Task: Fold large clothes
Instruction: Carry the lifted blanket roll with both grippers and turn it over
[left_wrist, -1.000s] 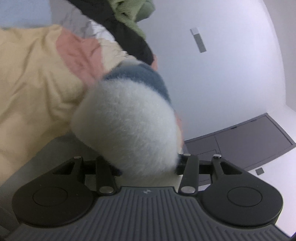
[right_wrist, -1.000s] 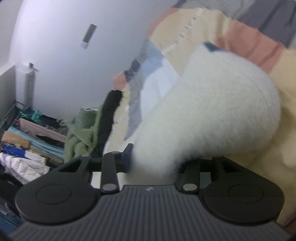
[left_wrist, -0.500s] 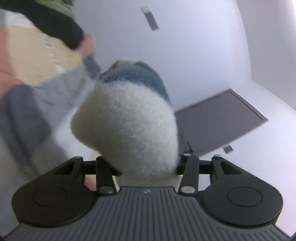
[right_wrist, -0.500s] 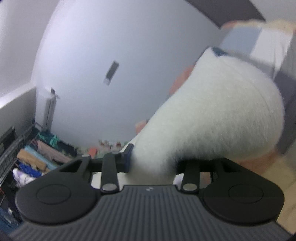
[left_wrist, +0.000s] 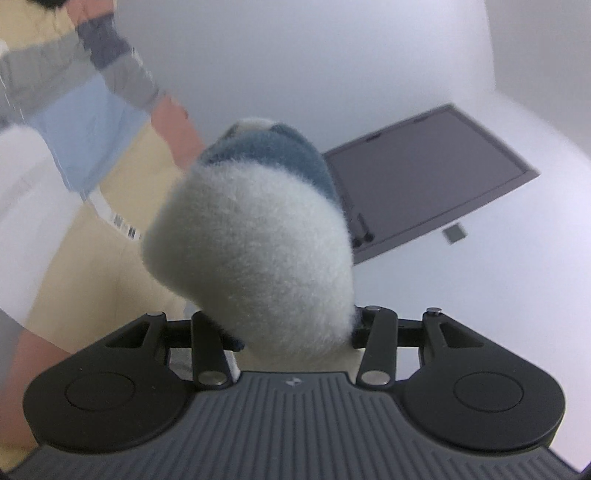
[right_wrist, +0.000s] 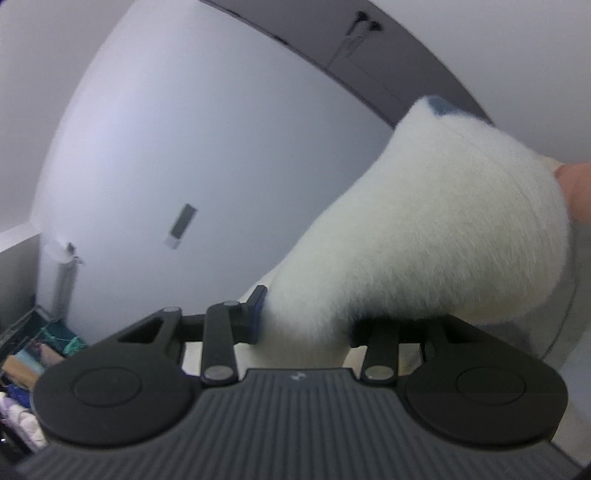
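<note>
My left gripper (left_wrist: 295, 332) and right gripper (right_wrist: 306, 325) each clamp a bunched fold of the fluffy white-and-blue garment (left_wrist: 255, 254), raised against a white wall (left_wrist: 332, 55).

A fluffy garment (left_wrist: 255, 236) in white and blue is seen. Behind it, patchwork fabric (left_wrist: 92, 110) is coloured cream, grey, pale blue and pink.

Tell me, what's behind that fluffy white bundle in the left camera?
Behind the fluffy white bundle: a patchwork garment, a white wall and a dark panel. The bundle hides the left gripper fingertips.
</note>
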